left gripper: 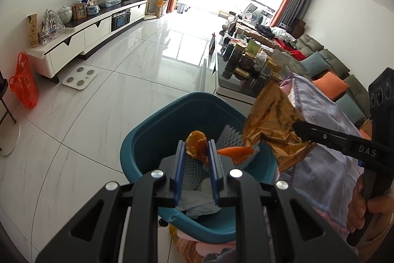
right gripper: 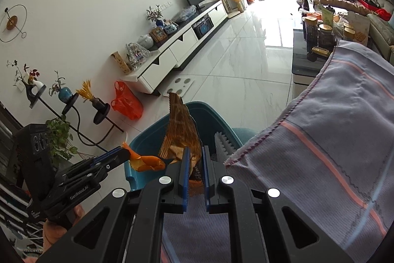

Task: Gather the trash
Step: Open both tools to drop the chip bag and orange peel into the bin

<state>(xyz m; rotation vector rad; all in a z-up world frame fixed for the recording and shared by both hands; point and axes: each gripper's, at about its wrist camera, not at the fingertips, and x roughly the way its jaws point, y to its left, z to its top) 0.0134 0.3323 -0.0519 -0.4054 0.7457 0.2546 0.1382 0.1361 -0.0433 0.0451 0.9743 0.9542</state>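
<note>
My left gripper (left gripper: 196, 142) is shut on a piece of orange peel (left gripper: 194, 143), held just above a teal plastic bin (left gripper: 147, 134). The bin holds white foam netting (left gripper: 230, 137) and crumpled paper. To the right, my right gripper (left gripper: 296, 126) is shut on a golden-brown snack wrapper (left gripper: 268, 125) that hangs over the bin's right rim. In the right wrist view the wrapper (right gripper: 181, 130) stands up between the blue pads (right gripper: 185, 164) of my right gripper (right gripper: 195, 148), with the bin (right gripper: 145, 142) beyond. The left gripper (right gripper: 124, 148) with the peel (right gripper: 145, 162) is at the left.
A lilac striped cloth (right gripper: 332, 139) covers the surface at the right. A coffee table (left gripper: 229, 88) crowded with jars stands behind it, beside a sofa with cushions (left gripper: 330, 85). A white TV cabinet (left gripper: 81, 36), a red plastic bag (left gripper: 23, 83) and a scale (left gripper: 78, 77) line the left of the tiled floor.
</note>
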